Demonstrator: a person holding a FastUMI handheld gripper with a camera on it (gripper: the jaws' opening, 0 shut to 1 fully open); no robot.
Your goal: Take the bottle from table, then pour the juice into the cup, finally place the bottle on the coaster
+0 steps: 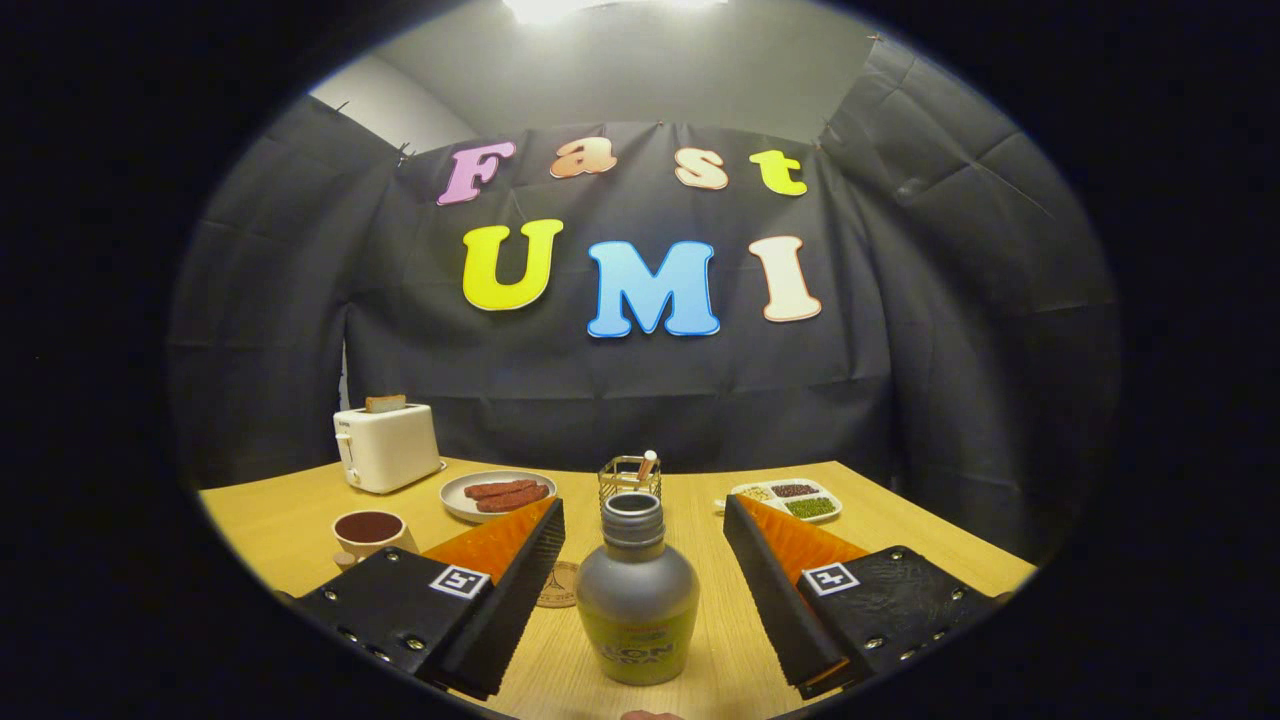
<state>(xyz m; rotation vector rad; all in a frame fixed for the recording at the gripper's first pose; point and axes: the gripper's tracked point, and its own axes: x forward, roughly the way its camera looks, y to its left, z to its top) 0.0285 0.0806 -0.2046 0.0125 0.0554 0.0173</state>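
Note:
A grey metal bottle [637,590] with a yellow label and an open neck stands upright on the wooden table [900,540], between my two fingers. My gripper [640,600] is open, with a gap between each finger and the bottle's sides. A cream cup [369,533] holding dark liquid stands beyond the left finger. A round brown coaster [558,585] lies on the table just left of the bottle, partly hidden by the left finger.
At the back left stands a white toaster [386,447] with a slice of bread in it. A plate of sausages [497,494], a wire holder [630,478] and a divided snack tray [790,499] line the table's far side.

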